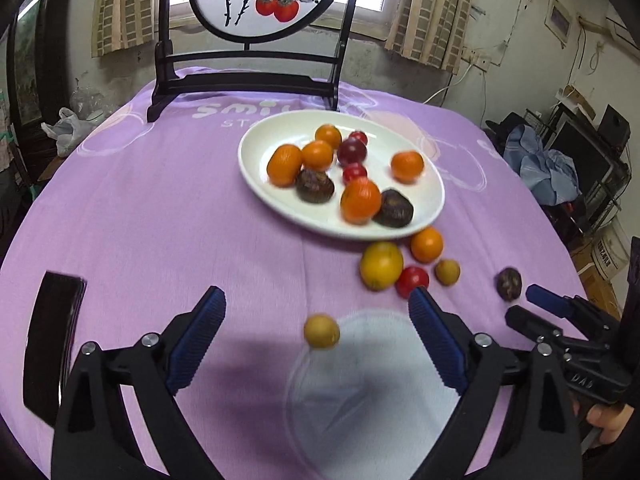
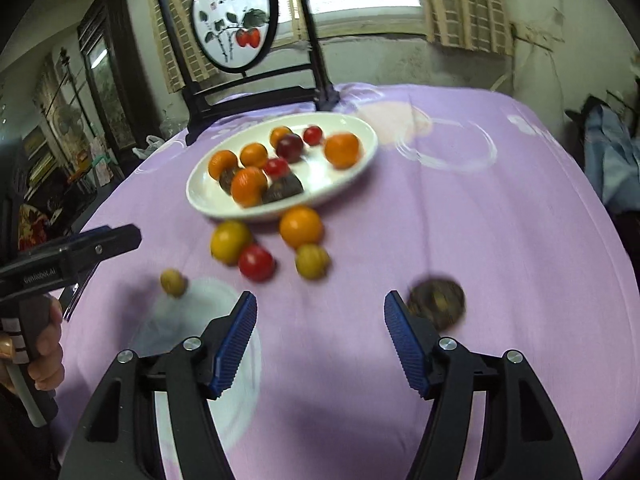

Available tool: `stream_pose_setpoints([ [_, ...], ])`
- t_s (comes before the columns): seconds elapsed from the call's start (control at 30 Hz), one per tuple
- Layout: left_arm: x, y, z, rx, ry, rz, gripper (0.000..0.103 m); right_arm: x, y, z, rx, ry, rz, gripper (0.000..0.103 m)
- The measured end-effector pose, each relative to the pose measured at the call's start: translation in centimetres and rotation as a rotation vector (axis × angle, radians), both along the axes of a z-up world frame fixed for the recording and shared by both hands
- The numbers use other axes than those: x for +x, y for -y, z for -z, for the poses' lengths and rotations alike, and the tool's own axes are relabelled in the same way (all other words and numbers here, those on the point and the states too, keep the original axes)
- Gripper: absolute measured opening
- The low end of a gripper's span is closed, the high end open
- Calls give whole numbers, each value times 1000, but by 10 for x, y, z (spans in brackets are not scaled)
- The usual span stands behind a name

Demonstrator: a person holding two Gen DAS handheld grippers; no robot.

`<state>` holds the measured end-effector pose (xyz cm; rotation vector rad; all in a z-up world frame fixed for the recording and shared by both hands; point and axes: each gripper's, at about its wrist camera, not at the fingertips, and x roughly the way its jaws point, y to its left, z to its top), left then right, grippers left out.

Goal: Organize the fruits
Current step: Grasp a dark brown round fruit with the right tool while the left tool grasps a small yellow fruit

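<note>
On the purple-clothed table [image 1: 160,208] sits one white oval plate [image 1: 280,196] carrying ten fruits: five oranges, three small red ones and two dark brown ones. Off the plate, at about 5 o'clock from it, lies a cluster of four: one orange [image 1: 427,244] touching the rim, one yellow fruit [image 1: 381,265], one red tomato [image 1: 412,280] and one small tan fruit [image 1: 447,272]. A lone dark brown fruit [image 2: 437,303] lies well apart at 3 o'clock of that cluster. A second small tan fruit [image 1: 321,331] is blurred, at the far edge of a pale round patch [image 1: 372,400] on the cloth; whether it rests on the table I cannot tell.

The left hand-held gripper [image 1: 316,304] has its two blue-padded fingers spread wide with nothing between them; that blurred tan fruit shows in the gap. The right hand-held gripper [image 2: 320,308] is also spread wide and empty, with the lone brown fruit just beside its right finger at 1 o'clock. One dark framed screen [image 1: 248,40], painted with red fruit, stands at 12 o'clock.
</note>
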<state>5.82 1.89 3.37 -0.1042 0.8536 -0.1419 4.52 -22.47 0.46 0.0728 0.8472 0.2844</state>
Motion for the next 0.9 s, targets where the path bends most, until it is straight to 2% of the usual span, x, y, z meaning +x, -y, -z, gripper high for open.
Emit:
stream_pose_setpoints([
  [0.17, -18, 0, 21, -10, -46, 11, 91, -26, 7, 15, -12, -39, 15, 67],
  [0.33, -22, 1, 38, 9, -64, 17, 91, -31, 8, 29, -48, -85, 46, 68],
  [0.53, -18, -1, 48, 6, -73, 27, 91, -12, 21, 38, -140, -105, 148, 68],
  [0.7, -15, 1, 50, -2, -90, 44, 91, 11, 20, 41, -211, -100, 152, 68],
  [0.87, -12, 0, 54, -12, -109, 43, 91, 36, 18, 42, -217, -88, 174, 68],
  [0.9, -12, 0, 55, -14, -113, 43, 91, 39, 19, 42, -212, -83, 180, 64],
])
